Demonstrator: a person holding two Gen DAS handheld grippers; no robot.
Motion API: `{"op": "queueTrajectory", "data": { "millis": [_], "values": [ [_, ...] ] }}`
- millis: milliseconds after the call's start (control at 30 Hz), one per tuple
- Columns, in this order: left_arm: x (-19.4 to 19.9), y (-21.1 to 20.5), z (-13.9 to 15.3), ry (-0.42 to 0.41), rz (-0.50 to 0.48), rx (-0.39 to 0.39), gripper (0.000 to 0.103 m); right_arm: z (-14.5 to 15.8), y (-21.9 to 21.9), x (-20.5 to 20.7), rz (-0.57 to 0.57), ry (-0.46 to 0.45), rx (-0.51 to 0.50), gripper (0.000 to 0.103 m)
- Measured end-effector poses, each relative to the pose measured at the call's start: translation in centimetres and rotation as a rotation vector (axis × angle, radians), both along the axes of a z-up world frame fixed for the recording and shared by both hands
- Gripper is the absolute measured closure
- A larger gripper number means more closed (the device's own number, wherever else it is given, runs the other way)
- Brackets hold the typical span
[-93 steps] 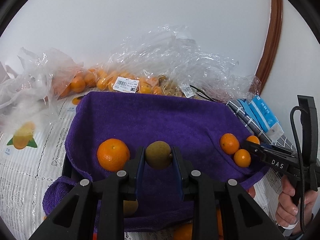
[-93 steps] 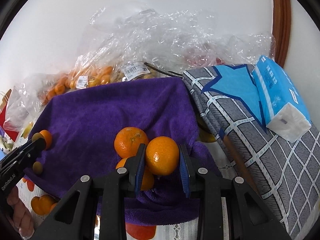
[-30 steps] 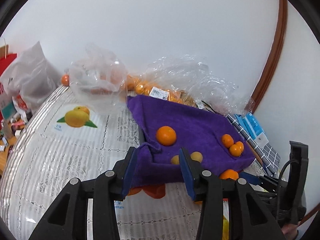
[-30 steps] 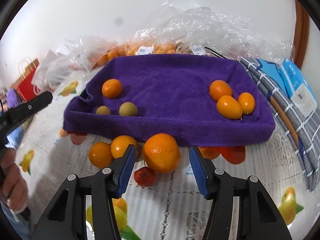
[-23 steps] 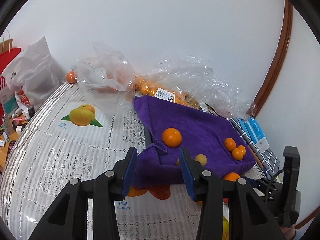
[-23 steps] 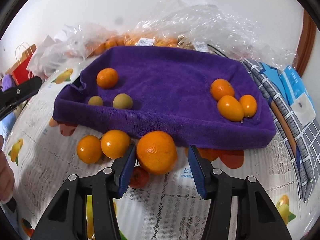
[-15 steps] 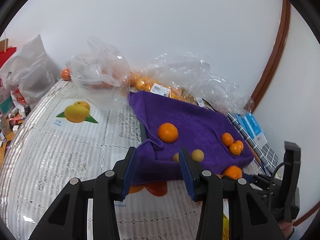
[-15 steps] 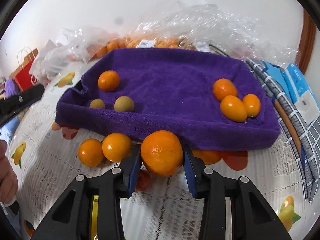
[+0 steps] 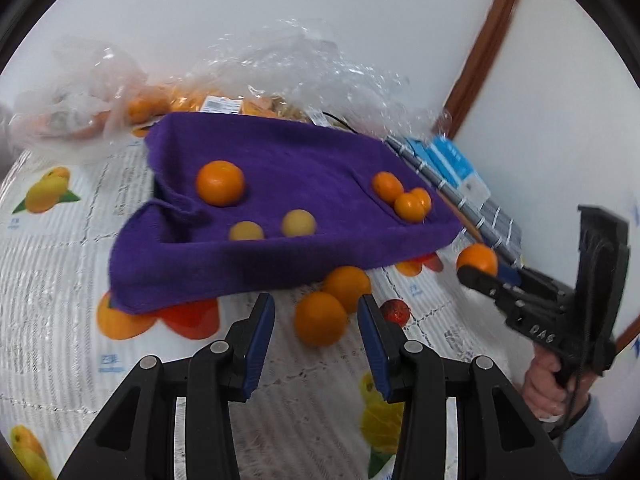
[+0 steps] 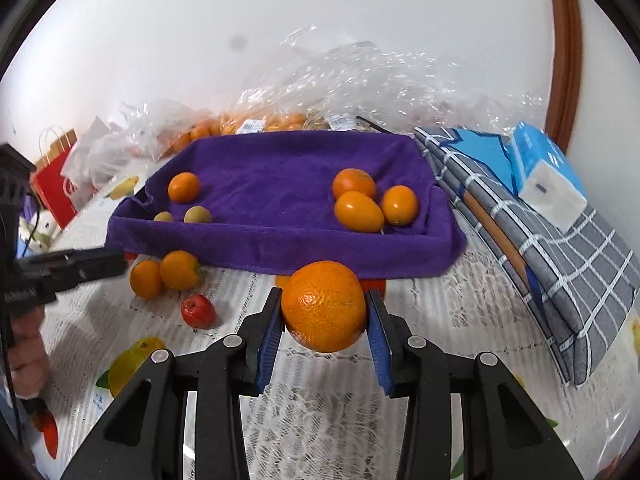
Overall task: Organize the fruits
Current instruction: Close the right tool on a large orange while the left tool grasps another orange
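My right gripper [image 10: 324, 312] is shut on a large orange [image 10: 323, 306], held above the tablecloth in front of the purple towel tray [image 10: 280, 254]; it also shows in the left wrist view [image 9: 477, 258]. My left gripper [image 9: 316, 320] is open and empty, its jaws on either side of a loose orange [image 9: 320, 323], with a second orange [image 9: 347, 287] just behind. On the towel [image 9: 280, 148] lie one orange [image 9: 220, 183], two small yellow-green fruits [image 9: 298, 222], and three small oranges [image 9: 404, 198] at the right.
A small red fruit [image 10: 198, 311] lies on the cloth near two loose oranges [image 10: 166, 274]. Plastic bags of oranges [image 10: 256, 122] line the wall behind the tray. A folded checked cloth [image 10: 560, 216] with a tissue pack [image 10: 548, 176] lies to the right.
My right gripper closed on the large orange and lifted it off the table. My left gripper swung right and down toward the two loose oranges in front of the towel.
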State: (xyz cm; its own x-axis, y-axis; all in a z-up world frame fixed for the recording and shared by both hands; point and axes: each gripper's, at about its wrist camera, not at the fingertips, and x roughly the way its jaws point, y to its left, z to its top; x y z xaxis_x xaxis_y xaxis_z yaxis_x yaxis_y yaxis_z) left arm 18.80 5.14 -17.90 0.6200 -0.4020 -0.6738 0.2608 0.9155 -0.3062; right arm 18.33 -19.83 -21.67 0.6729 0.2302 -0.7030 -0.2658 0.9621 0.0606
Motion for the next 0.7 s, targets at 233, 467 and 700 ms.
{"op": "queueTrajectory", "data": {
  "millis": [233,467,700],
  "values": [
    [1.2,-1.4,-1.6,0.074,-0.002,0.075,0.063,-0.6,-0.9,-0.2,0.01,0.004,0.053,0.063],
    [0.3,-1.0,-1.1,0.029,0.001,0.056,0.073,-0.9,-1.7,0.1,-0.01,0.027,0.091,0.063],
    [0.4,-0.7,-0.9,0.019,0.023,0.053,0.073,-1.0,-1.8,0.1,-0.004,0.034,0.103,0.063]
  ]
}}
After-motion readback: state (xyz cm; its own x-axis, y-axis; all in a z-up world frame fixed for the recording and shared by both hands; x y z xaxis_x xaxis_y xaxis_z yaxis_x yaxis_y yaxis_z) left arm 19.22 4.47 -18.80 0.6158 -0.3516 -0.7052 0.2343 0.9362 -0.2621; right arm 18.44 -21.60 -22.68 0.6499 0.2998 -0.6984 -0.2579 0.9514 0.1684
